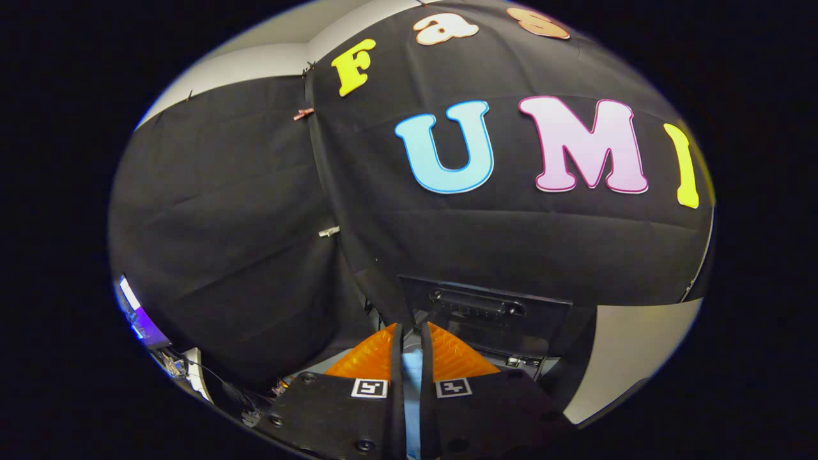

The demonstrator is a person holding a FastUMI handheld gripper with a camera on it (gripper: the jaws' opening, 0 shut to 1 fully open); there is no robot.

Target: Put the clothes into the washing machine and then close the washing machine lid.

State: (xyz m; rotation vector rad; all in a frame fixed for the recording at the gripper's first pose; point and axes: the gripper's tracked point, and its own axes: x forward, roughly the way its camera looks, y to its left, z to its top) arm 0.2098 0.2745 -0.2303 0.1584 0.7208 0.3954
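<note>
My gripper [411,345] is raised and faces the booth's black cloth wall. Its two fingers stand almost together, with a narrow strip of light blue cloth [412,383] pinched in the gap; the rest of the garment is hidden below them. Just beyond the fingertips the washing machine's dark lid [486,313] stands open and upright, with a long handle [478,303] across its top. The drum opening is hidden behind the fingers.
A pale panel [632,351] lies right of the lid. Far to the left sit a lit screen [137,316] and some cables [192,370] at the foot of the cloth wall.
</note>
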